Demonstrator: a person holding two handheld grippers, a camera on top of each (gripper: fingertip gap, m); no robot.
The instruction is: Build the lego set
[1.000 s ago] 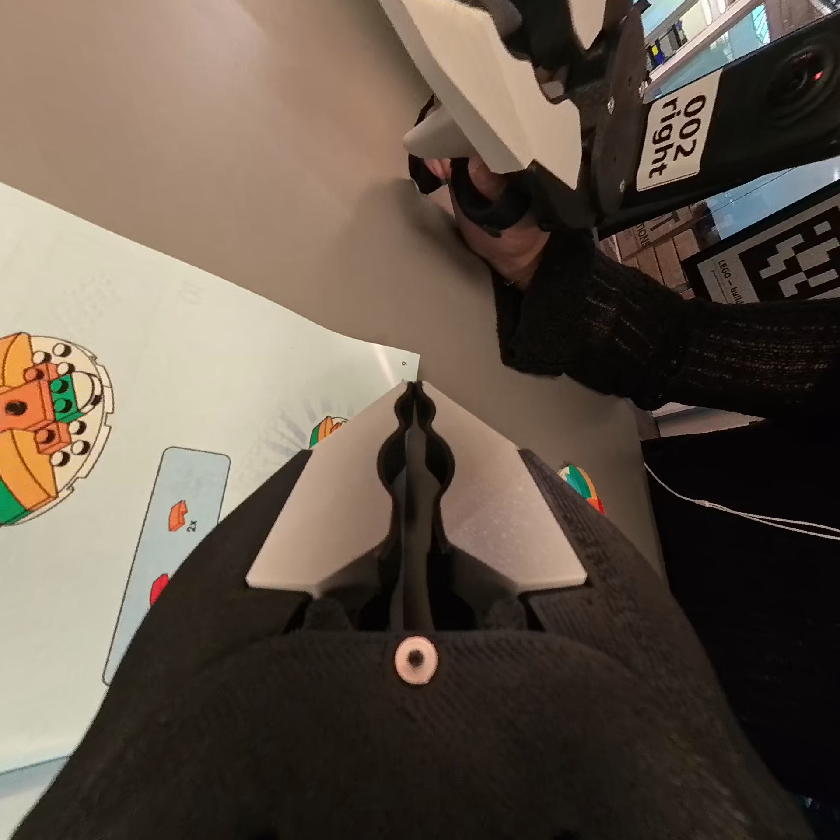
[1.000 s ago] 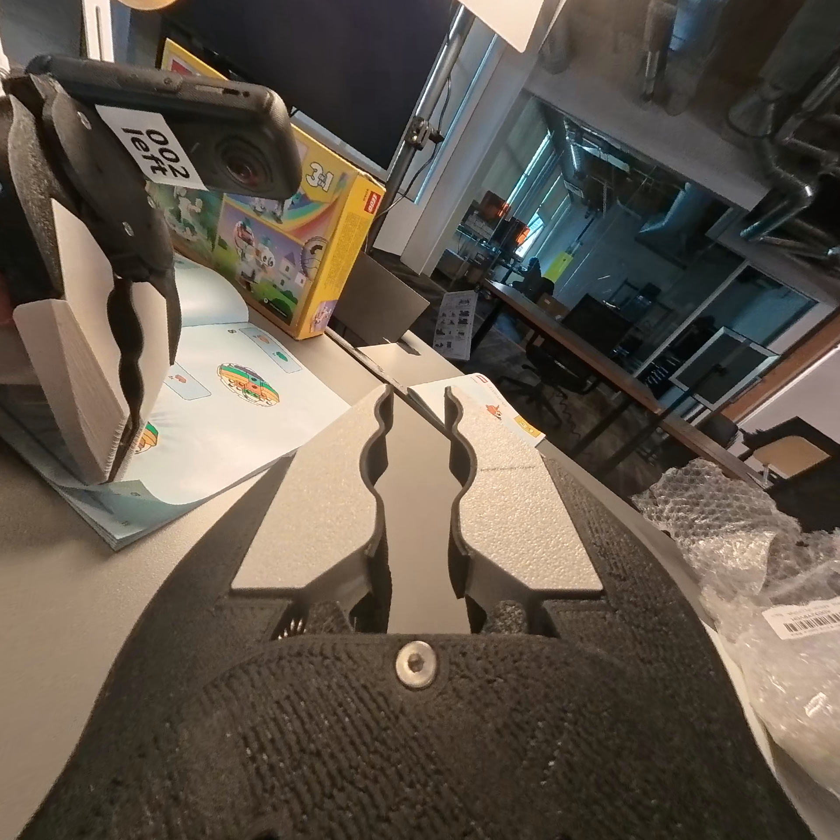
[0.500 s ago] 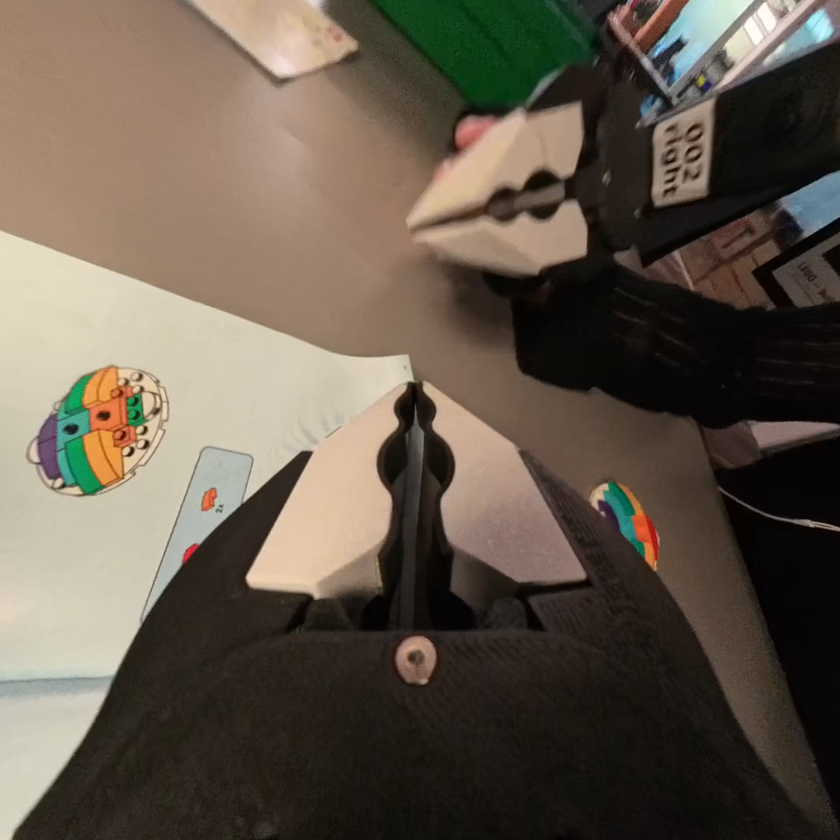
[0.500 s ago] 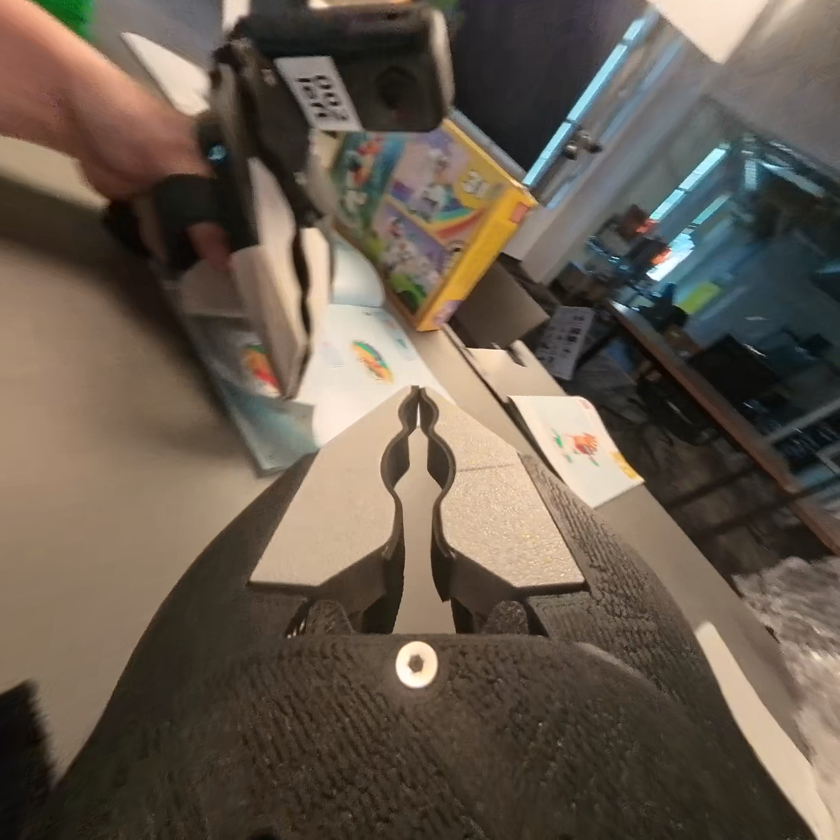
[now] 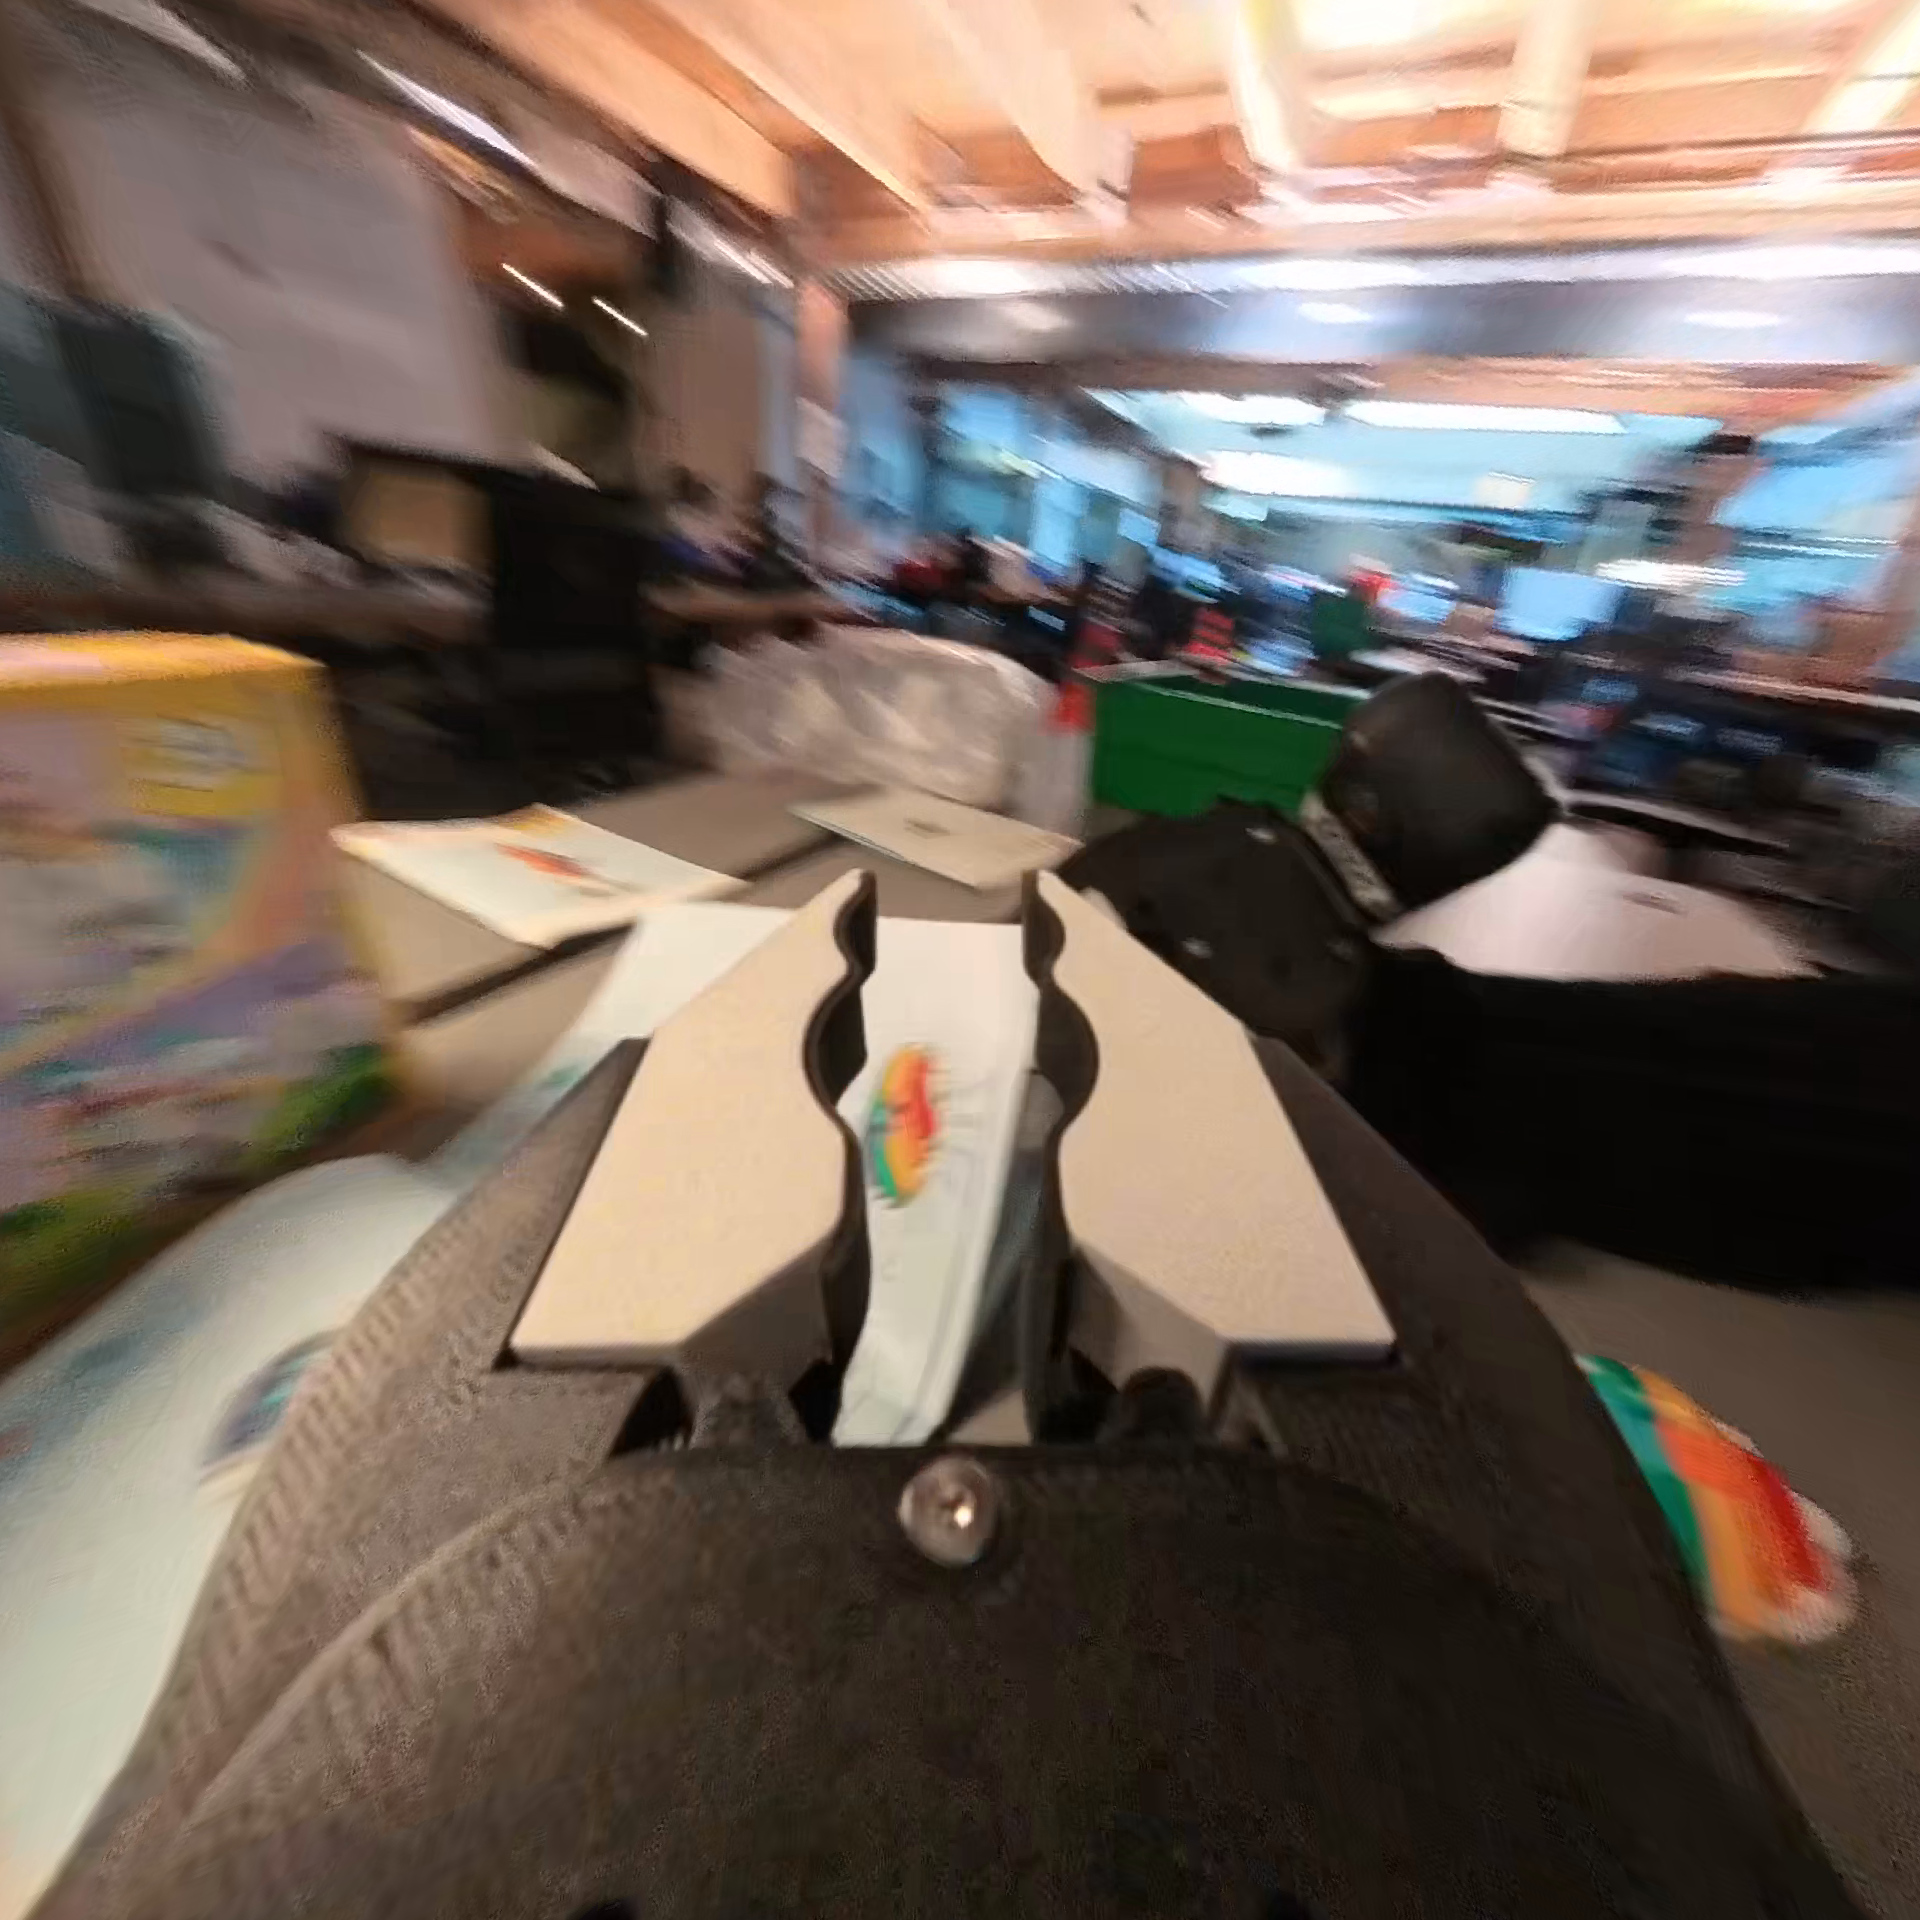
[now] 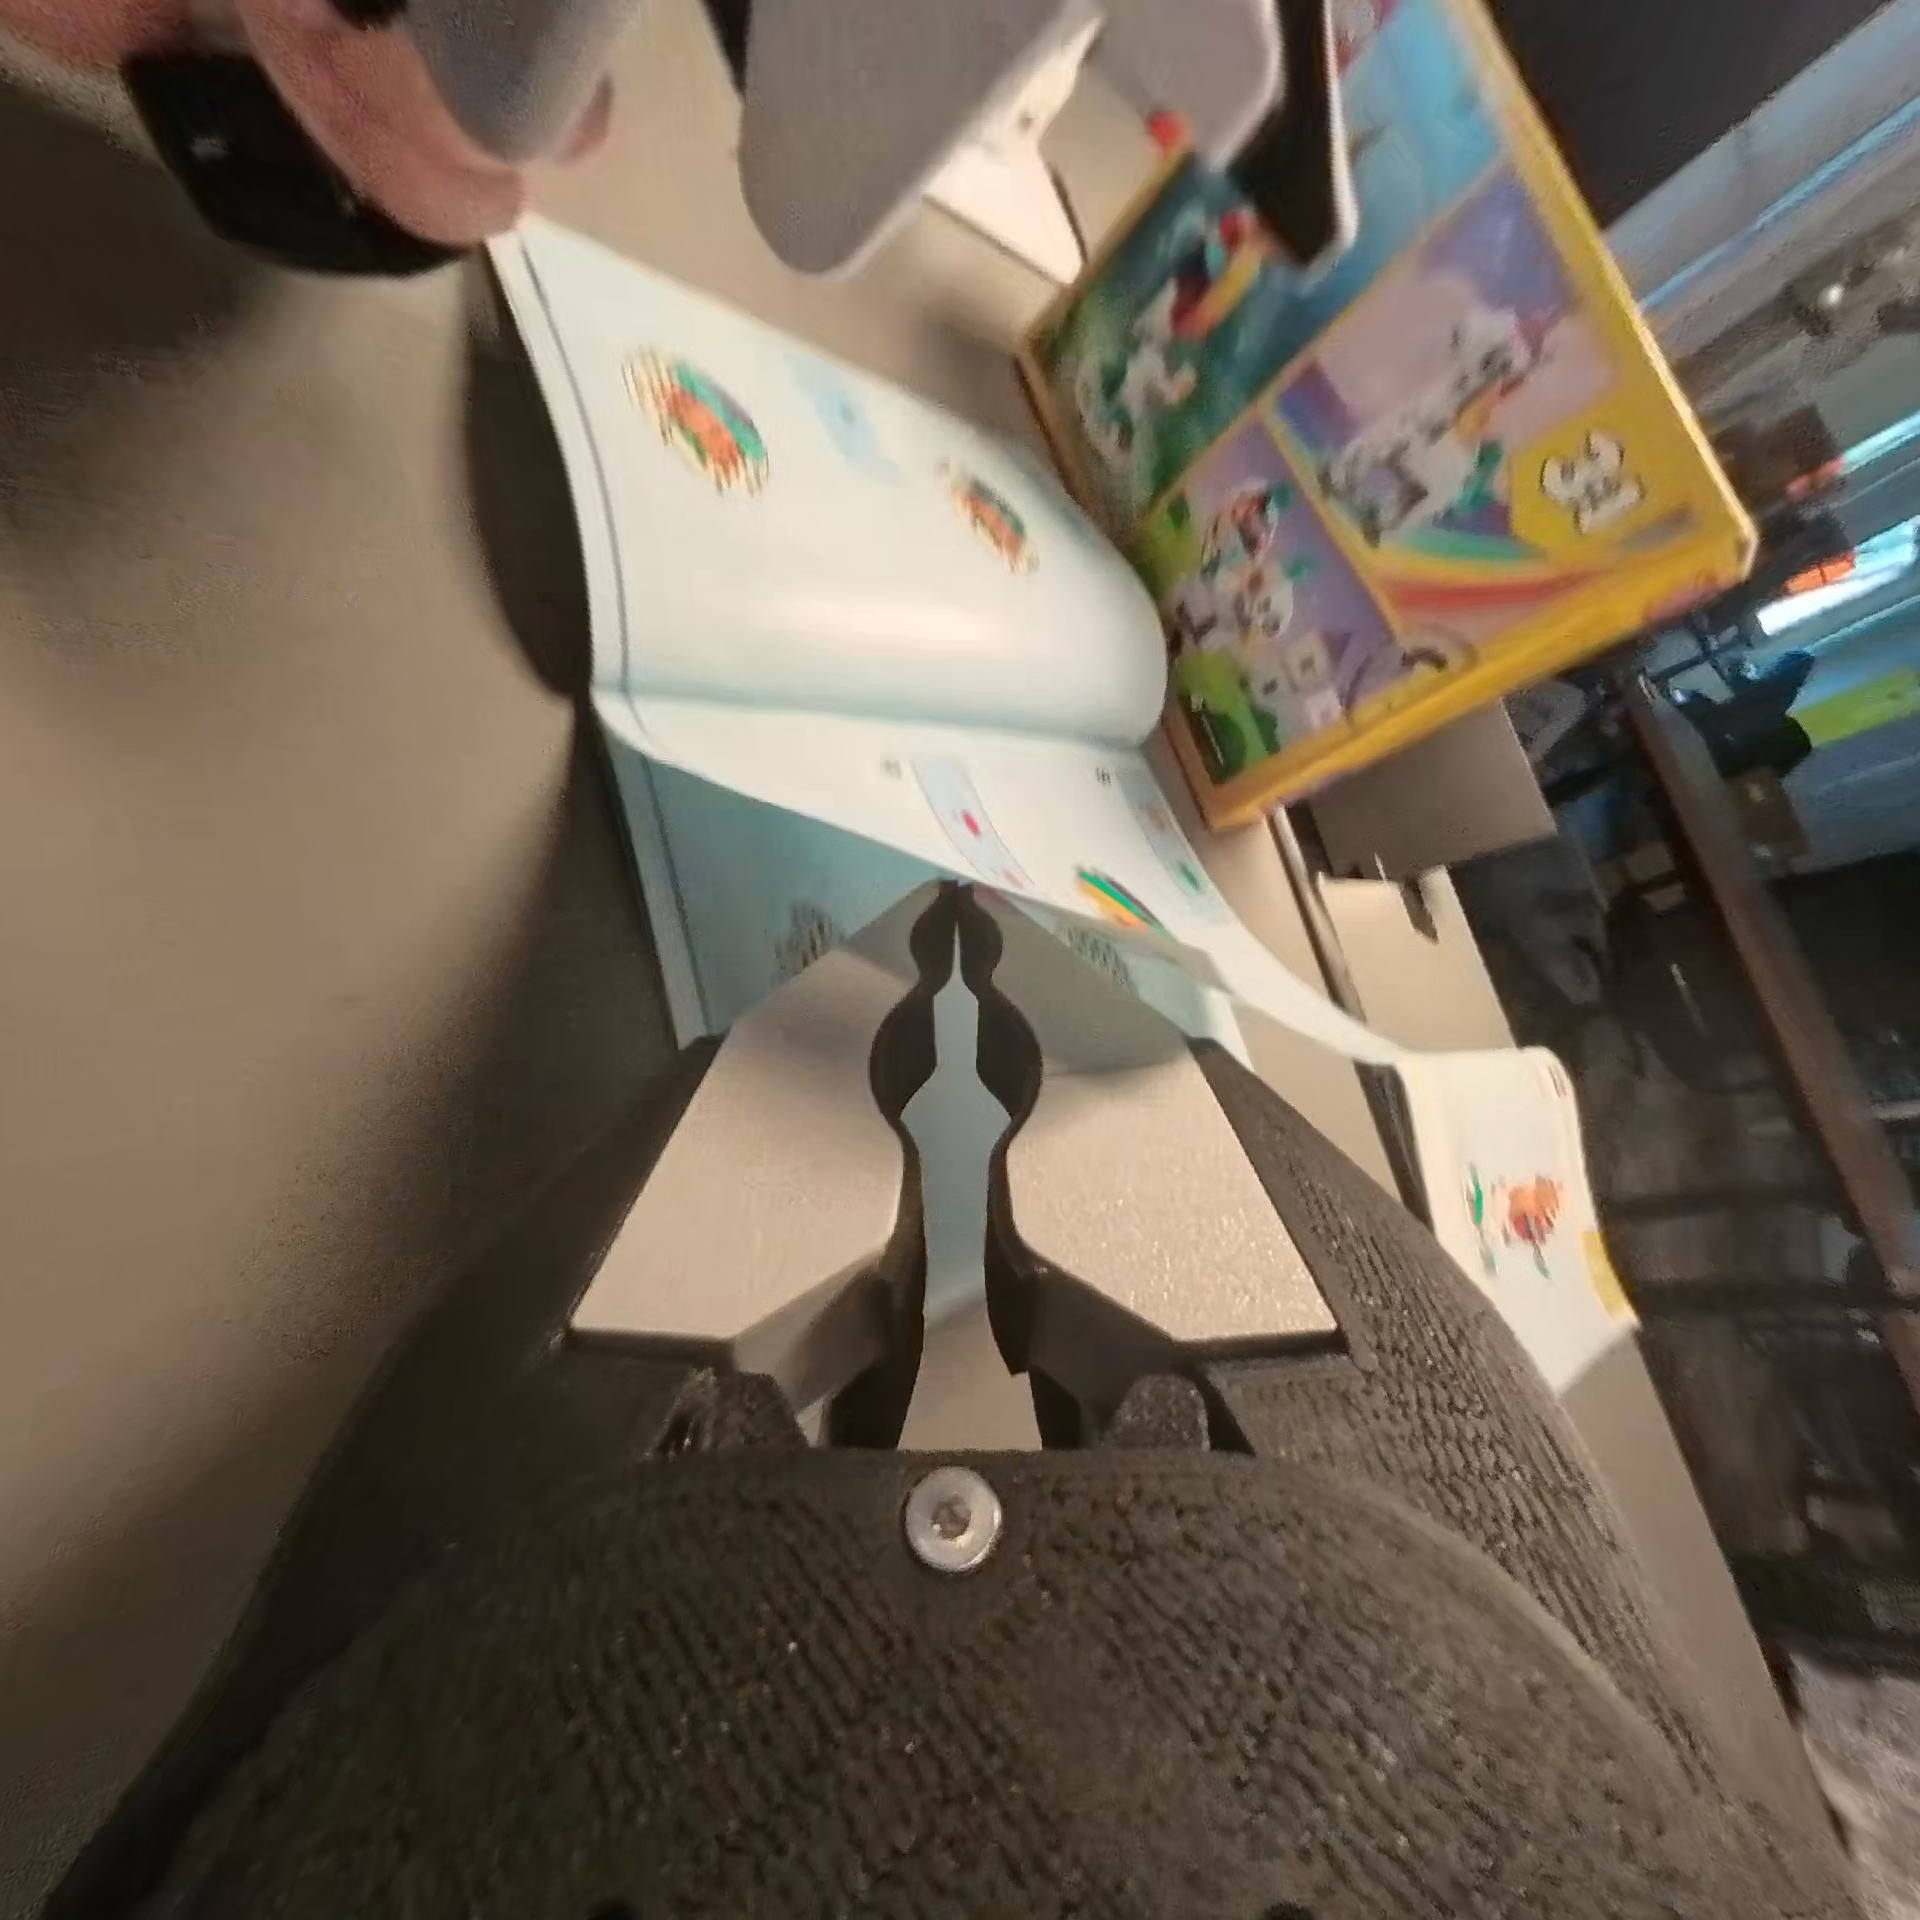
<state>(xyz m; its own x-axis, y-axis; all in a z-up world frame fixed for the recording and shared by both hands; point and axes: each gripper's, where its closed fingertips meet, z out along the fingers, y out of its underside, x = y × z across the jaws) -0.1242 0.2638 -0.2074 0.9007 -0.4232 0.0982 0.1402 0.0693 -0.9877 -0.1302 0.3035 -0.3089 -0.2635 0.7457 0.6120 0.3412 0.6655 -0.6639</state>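
The open instruction booklet [image 6: 831, 582] lies on the grey table [image 6: 260, 831]. My right gripper [image 6: 951, 914] is shut, its tips pinching the edge of one page [image 6: 1039, 831], which curls up off the booklet. My left gripper [image 5: 945, 894] is open and empty above the booklet; a page with a rainbow picture [image 5: 904, 1122] shows between its fingers. It also shows in the right wrist view [image 6: 665, 197], held by a hand [image 6: 364, 125]. A small rainbow lego build [image 5: 1725, 1507] lies on the table to the right of my left gripper. The left wrist view is blurred.
The yellow lego box [image 6: 1403, 416] stands behind the booklet and shows in the left wrist view [image 5: 156, 914]. A second booklet [image 6: 1517, 1195] lies farther right. A green bin [image 5: 1205, 748] and a white plastic bag [image 5: 883, 717] stand at the back. My right fingertips sit around 11 cm from my left ones.
My right gripper has shut and moved down to the booklet's page edge. My left gripper has opened and tilted up from facing the table to facing across the room.
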